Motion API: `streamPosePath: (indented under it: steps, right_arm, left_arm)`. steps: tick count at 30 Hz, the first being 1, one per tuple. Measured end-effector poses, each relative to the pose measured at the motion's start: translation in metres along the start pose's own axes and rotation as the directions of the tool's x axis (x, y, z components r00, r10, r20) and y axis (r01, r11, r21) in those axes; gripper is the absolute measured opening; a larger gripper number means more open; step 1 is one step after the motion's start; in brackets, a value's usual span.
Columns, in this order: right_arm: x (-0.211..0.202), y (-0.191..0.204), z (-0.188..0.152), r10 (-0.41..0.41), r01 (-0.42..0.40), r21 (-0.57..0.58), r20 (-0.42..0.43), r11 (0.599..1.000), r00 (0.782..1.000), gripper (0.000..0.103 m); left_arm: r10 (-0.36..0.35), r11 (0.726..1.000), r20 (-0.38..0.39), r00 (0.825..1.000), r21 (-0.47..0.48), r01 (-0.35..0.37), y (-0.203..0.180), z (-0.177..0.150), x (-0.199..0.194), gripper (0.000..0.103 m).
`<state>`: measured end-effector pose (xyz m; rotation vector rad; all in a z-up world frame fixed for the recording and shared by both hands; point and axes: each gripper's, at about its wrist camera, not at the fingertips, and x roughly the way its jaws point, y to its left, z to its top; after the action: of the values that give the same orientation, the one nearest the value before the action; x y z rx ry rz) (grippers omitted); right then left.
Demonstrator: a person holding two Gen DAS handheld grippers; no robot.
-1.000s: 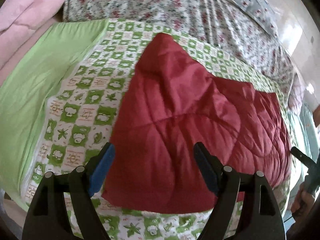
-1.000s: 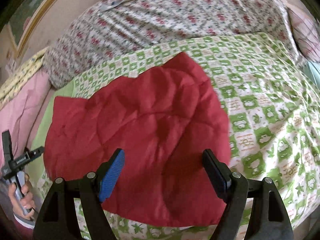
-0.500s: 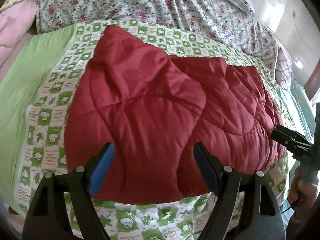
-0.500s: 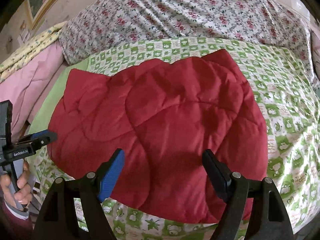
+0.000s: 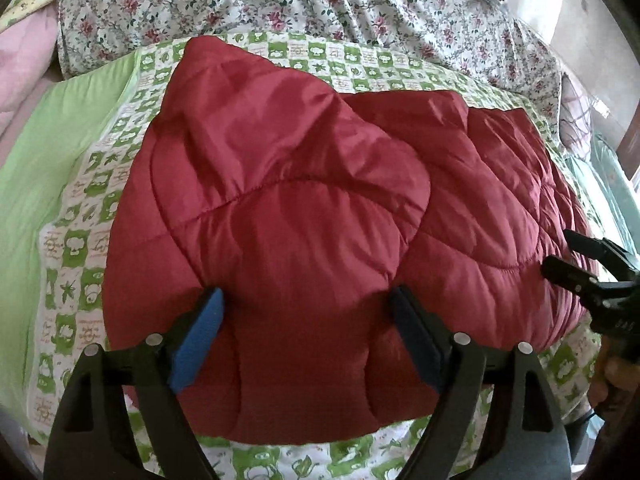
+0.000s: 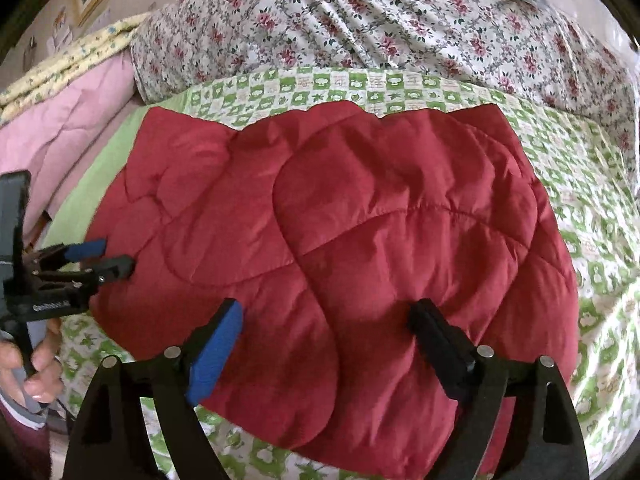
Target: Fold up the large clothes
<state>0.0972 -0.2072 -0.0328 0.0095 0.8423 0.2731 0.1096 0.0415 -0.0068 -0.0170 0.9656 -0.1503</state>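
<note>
A dark red quilted padded garment [image 5: 304, 208] lies folded on the green-and-white patterned bed sheet [image 5: 80, 216]; it also shows in the right wrist view [image 6: 360, 220]. My left gripper [image 5: 306, 310] is open and empty, its jaws wide apart just above the garment's near left part. My right gripper [image 6: 328, 320] is open and empty above the garment's near right part. The right gripper shows at the right edge of the left wrist view [image 5: 592, 268]. The left gripper shows at the left edge of the right wrist view [image 6: 96, 260], beside the garment's left edge.
A floral quilt [image 6: 400, 28] is piled behind the garment. Pink bedding [image 6: 68, 120] lies at the left beside a plain green sheet strip [image 5: 36, 160]. The bed's near edge runs just below the garment.
Both grippers have moved in closer and lower over the garment. The garment now fills more of both views. Both stay open.
</note>
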Motion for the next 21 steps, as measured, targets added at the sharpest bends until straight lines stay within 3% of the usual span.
streamPosePath:
  steps: [11, 21]
  right_arm:
    - [0.032, -0.024, 0.031, -0.055, 0.055, 0.051, -0.010, 0.997, 0.998, 0.091]
    - [0.070, -0.062, 0.062, -0.095, 0.103, 0.142, -0.061, 0.985, 0.994, 0.092]
  left_arm:
    - [0.028, 0.999, -0.015, 0.999, -0.018, -0.029, 0.003, 0.030, 0.030, 0.103]
    - [0.071, 0.996, -0.053, 0.996, -0.049, -0.074, 0.010, 0.063, 0.064, 0.103]
